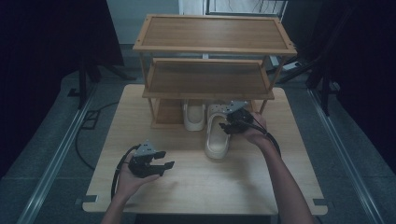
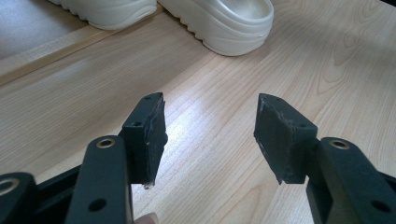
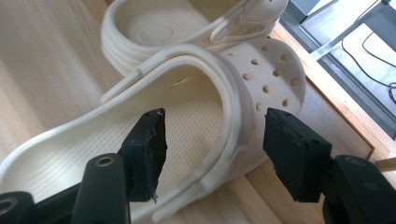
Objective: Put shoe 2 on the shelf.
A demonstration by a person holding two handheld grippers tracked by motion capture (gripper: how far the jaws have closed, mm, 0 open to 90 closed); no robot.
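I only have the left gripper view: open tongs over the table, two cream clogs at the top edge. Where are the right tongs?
Observer: The right tongs are at the nearer clog, with one jaw inside over the footbed and one outside its side wall.
Operator: Are they gripping it?
Observer: No. In the right gripper view the jaws stand open, with the wall between them untouched.
Operator: What is behind the clogs?
Observer: A three-tier wooden rack. The other clog sits further in on its bottom tier, while the nearer clog's heel sticks out onto the table.
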